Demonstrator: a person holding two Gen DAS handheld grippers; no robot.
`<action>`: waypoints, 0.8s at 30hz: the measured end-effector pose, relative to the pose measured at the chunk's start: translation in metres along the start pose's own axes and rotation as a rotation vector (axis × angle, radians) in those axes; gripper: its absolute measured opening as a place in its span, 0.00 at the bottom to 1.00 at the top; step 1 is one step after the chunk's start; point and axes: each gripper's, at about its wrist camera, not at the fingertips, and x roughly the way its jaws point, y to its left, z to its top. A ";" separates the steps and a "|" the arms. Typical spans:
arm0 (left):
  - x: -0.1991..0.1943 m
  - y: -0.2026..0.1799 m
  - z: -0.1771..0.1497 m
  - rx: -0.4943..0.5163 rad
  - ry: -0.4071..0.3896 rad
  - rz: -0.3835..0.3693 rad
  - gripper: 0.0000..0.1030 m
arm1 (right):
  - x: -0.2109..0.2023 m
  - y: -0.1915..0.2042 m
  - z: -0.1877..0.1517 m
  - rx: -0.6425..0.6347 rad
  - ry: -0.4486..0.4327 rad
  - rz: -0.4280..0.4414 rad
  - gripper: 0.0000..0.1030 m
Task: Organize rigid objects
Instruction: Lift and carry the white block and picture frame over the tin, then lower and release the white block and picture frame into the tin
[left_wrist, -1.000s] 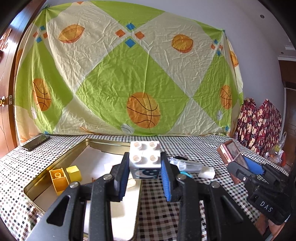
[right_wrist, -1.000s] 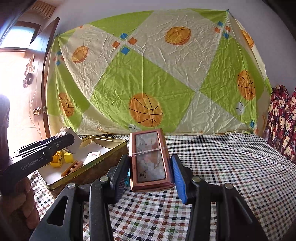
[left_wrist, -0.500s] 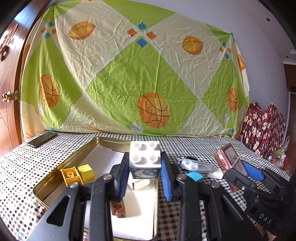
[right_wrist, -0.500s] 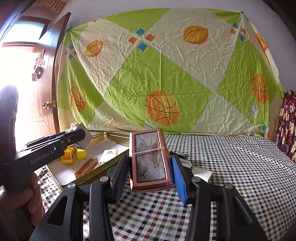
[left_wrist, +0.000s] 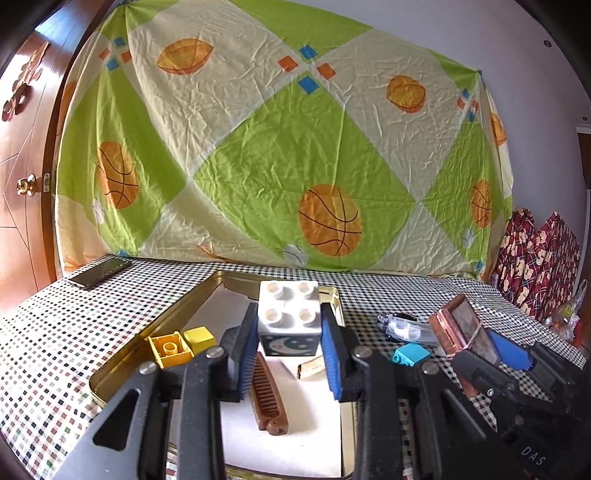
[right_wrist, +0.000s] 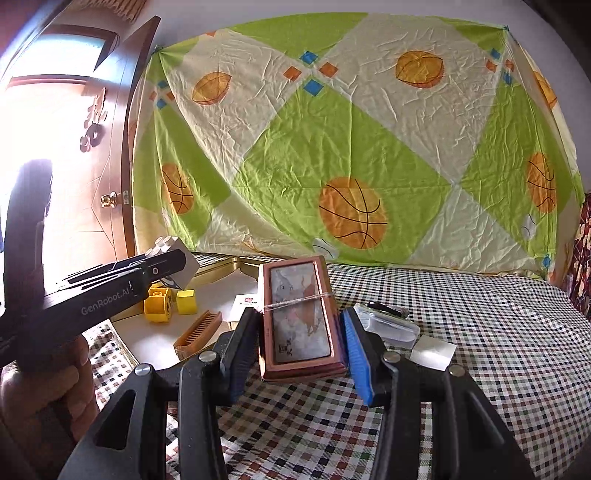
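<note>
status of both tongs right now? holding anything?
Left tongs: closed on the white studded toy block with a moon picture.
Right tongs: closed on the flat copper-framed rectangular box bound with string.

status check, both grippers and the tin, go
Left gripper shut on white studded block over gold tin. Right gripper shut on copper-framed box. Brown comb inside.

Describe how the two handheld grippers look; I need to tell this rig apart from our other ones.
Both are black plastic with two scissor-like arms, triangular cut-outs and silver pivot screws. The left gripper and right gripper each carry ribbed blue pads on the fingers. White lettering reads "GenRobot.AI" on the left gripper's side and "DAS" on the right one's body. No cables or sleeves show.
</note>
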 end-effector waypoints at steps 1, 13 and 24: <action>0.000 0.002 0.000 0.000 0.000 0.004 0.29 | 0.001 0.001 0.000 -0.001 0.002 0.005 0.47; 0.002 0.019 0.001 -0.009 0.009 0.039 0.29 | 0.014 0.020 0.004 -0.001 0.032 0.065 0.47; 0.004 0.034 0.003 -0.016 0.027 0.060 0.29 | 0.024 0.037 0.007 -0.010 0.056 0.106 0.47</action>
